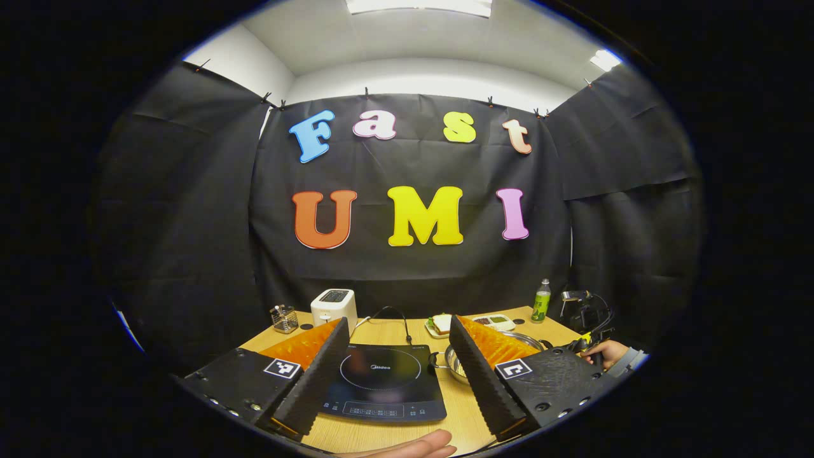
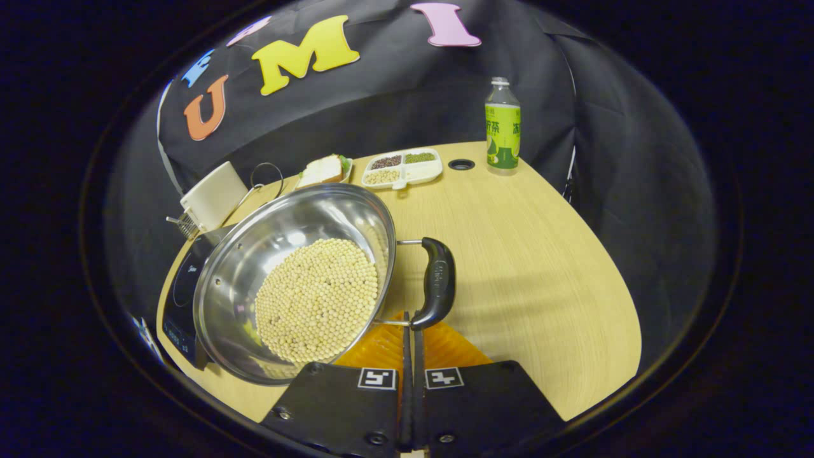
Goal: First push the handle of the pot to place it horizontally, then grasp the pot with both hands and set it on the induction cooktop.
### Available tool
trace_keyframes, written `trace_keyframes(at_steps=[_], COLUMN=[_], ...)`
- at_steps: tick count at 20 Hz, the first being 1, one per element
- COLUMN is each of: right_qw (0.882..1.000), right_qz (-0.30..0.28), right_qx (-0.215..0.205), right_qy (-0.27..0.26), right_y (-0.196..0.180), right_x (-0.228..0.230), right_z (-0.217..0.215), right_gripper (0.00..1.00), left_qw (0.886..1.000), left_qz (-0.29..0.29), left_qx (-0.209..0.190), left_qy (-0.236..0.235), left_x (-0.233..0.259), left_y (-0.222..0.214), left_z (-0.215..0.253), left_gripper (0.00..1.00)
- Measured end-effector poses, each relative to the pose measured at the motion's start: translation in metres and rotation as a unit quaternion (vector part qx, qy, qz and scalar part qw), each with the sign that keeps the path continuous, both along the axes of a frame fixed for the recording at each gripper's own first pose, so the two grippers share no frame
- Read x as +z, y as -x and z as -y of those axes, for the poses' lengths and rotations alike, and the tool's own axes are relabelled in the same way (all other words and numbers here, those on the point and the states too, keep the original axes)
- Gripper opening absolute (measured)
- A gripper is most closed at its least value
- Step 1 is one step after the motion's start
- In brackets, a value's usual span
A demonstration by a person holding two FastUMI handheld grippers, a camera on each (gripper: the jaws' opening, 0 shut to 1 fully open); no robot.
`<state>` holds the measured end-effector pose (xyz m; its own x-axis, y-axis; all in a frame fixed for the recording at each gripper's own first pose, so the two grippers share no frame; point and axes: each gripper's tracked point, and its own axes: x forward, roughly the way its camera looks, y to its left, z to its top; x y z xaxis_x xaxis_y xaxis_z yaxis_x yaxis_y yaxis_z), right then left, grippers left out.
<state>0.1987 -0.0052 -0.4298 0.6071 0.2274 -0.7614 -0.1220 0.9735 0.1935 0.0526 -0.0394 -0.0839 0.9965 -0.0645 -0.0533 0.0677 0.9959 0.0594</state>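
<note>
My left gripper (image 1: 397, 375) hangs above the table (image 1: 388, 331) with its fingers spread wide, holding nothing; between them lies the induction cooktop (image 1: 381, 381), and the pot (image 1: 459, 364) peeks out at 3 o'clock of it. My right gripper (image 2: 412, 337) has its fingers pressed together, their tips just under the lower end of the pot handle (image 2: 437, 280); whether they touch it I cannot tell. The pot (image 2: 299, 280), holding pale beans (image 2: 318, 299), sits at 9 o'clock of that handle, overlapping the cooktop's edge (image 2: 181, 292). A bottle (image 2: 503, 127) stands at 1 o'clock
</note>
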Motion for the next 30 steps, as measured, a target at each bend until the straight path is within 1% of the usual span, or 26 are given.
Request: trace_keyframes(at_steps=[3, 5, 6, 7, 8, 9, 10, 12, 15, 16, 17, 18, 19, 23, 27, 30], right_qw=[1.000, 1.000, 0.999, 0.999, 0.998, 0.998, 0.997, 0.997, 0.995, 0.994, 0.994, 0.995, 0.995, 0.995, 0.997, 0.998], right_qz=[0.015, 0.024, 0.029, 0.042, 0.055, 0.064, 0.069, 0.079, 0.096, 0.101, 0.101, 0.097, 0.093, 0.090, 0.075, 0.061], right_qx=[0.004, 0.004, 0.001, -0.001, 0.000, 0.003, 0.008, 0.008, 0.014, 0.013, 0.015, 0.017, 0.019, 0.023, 0.017, 0.023], right_qy=[0.004, 0.007, 0.014, 0.018, 0.020, 0.028, 0.031, 0.025, 0.034, 0.035, 0.031, 0.026, 0.023, 0.026, 0.013, 0.001], right_y=[-0.002, -0.005, -0.004, -0.005, -0.007, -0.005, -0.004, -0.003, -0.008, -0.012, -0.015, -0.016, -0.018, -0.035, -0.046, -0.052], right_x=[0.008, 0.011, 0.016, 0.021, 0.027, 0.036, 0.040, 0.053, 0.069, 0.074, 0.076, 0.075, 0.075, 0.072, 0.061, 0.049], right_z=[0.002, 0.006, 0.011, 0.017, 0.019, 0.024, 0.026, 0.027, 0.030, 0.030, 0.027, 0.023, 0.021, 0.019, 0.016, 0.008], right_gripper=[0.04, 0.04, 0.13, 0.19, 0.38, 0.46, 0.63, 0.77, 0.81, 0.88, 0.89, 0.95, 0.96, 0.96, 0.96, 0.96], left_qw=[1.000, 0.999, 0.999, 0.998, 0.997, 0.997, 0.996, 0.993, 0.990, 0.988, 0.986, 0.983, 0.980, 0.967, 0.953, 0.942], left_qz=[-0.004, -0.016, -0.027, -0.039, -0.051, -0.062, -0.074, -0.100, -0.132, -0.144, -0.159, -0.175, -0.192, -0.249, -0.300, -0.334], left_qx=[-0.026, -0.035, -0.038, -0.043, -0.048, -0.050, -0.051, -0.051, -0.054, -0.053, -0.050, -0.050, -0.045, -0.041, -0.033, -0.032], left_qy=[0.003, 0.008, 0.013, 0.018, 0.022, 0.025, 0.027, 0.027, 0.016, 0.014, 0.014, 0.014, 0.011, 0.013, 0.010, 0.003], left_x=[-0.013, -0.026, -0.034, -0.044, -0.053, -0.061, -0.072, -0.092, -0.120, -0.130, -0.142, -0.154, -0.165, -0.209, -0.249, -0.275], left_y=[-0.022, -0.039, -0.048, -0.057, -0.066, -0.076, -0.086, -0.104, -0.128, -0.136, -0.142, -0.148, -0.154, -0.178, -0.197, -0.205], left_z=[0.026, 0.036, 0.041, 0.046, 0.052, 0.055, 0.058, 0.064, 0.075, 0.077, 0.078, 0.080, 0.079, 0.082, 0.079, 0.078], left_gripper=[0.95, 0.95, 0.95, 0.95, 0.95, 0.95, 0.95, 0.96, 0.95, 0.95, 0.95, 0.95, 0.96, 0.96, 0.96, 0.96])
